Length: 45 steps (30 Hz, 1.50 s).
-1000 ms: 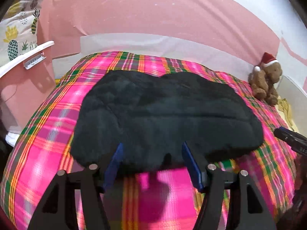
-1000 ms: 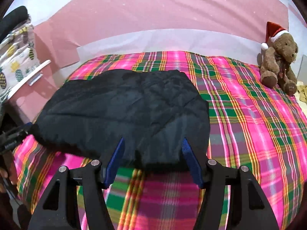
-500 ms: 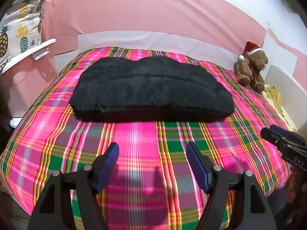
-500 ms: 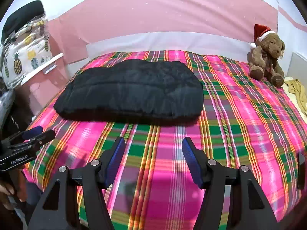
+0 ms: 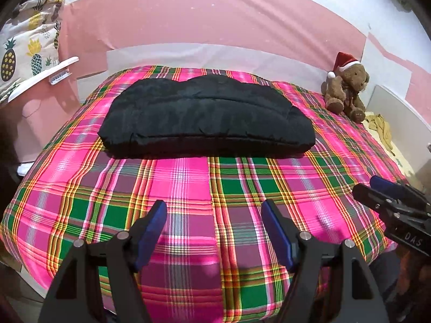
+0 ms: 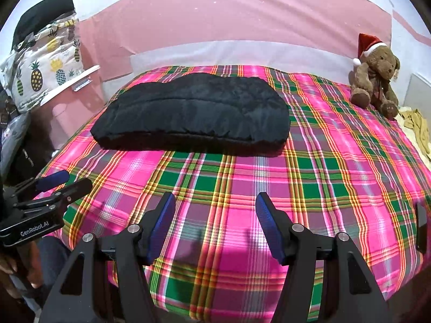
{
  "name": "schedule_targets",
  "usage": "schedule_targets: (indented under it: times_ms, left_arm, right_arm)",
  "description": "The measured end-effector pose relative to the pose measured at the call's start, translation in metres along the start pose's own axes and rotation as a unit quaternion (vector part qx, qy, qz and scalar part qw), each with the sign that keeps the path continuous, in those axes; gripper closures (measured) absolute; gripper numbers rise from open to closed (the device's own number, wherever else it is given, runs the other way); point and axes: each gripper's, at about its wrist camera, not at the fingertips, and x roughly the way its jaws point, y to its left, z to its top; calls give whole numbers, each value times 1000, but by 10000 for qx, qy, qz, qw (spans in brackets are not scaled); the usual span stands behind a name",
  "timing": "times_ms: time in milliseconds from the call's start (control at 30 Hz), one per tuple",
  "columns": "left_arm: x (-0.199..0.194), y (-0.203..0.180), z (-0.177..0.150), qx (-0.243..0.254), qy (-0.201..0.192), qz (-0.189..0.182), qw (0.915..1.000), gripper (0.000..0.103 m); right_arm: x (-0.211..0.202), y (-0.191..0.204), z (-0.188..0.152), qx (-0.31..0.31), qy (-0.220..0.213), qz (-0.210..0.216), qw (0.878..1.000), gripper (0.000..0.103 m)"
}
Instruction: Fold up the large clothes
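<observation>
Both grippers have drawn back from the black quilted padded garment [image 5: 207, 123] since a second ago, when their blue pads sat right at its near edge; a broad band of bare bedspread now separates them from it, wider than half a second ago.

At the bottom of the left wrist view, the left gripper [image 5: 214, 216] has its jaws spread wide, with nothing between the blue-padded fingers [image 5: 152, 228] but plaid cloth below. At the bottom of the right wrist view, the right gripper [image 6: 215, 210] is likewise wide apart and holds nothing. Each gripper shows in the other's view: the right one at the right edge of the left wrist view, the left one at the lower left of the right wrist view, both near the bed's front corners.

Under them lies the pink, green and yellow plaid bedspread [image 5: 237, 188], filling the lower and middle frame. Beyond the bare strip, in mid-frame, the black garment rests flat on the bedspread as a thick folded bundle, its long folded edge facing the cameras.

Farther back, a brown teddy bear in a red Santa hat [image 6: 374, 80] sits at the upper right on the bed's far corner, with a crumpled yellow cloth [image 6: 416, 126] just beside it. A pineapple-print cushion [image 6: 45, 72] stands at the upper left, and a pink wall [image 5: 210, 18] closes the background.
</observation>
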Motion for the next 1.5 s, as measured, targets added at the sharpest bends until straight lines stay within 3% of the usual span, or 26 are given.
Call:
schedule_targets:
  times_ms: [1500]
  left_arm:
    - [0,-8,-8,-92,-18,59,9999,26]
  right_arm:
    - [6,8,-3,-23,109,19,9999,41]
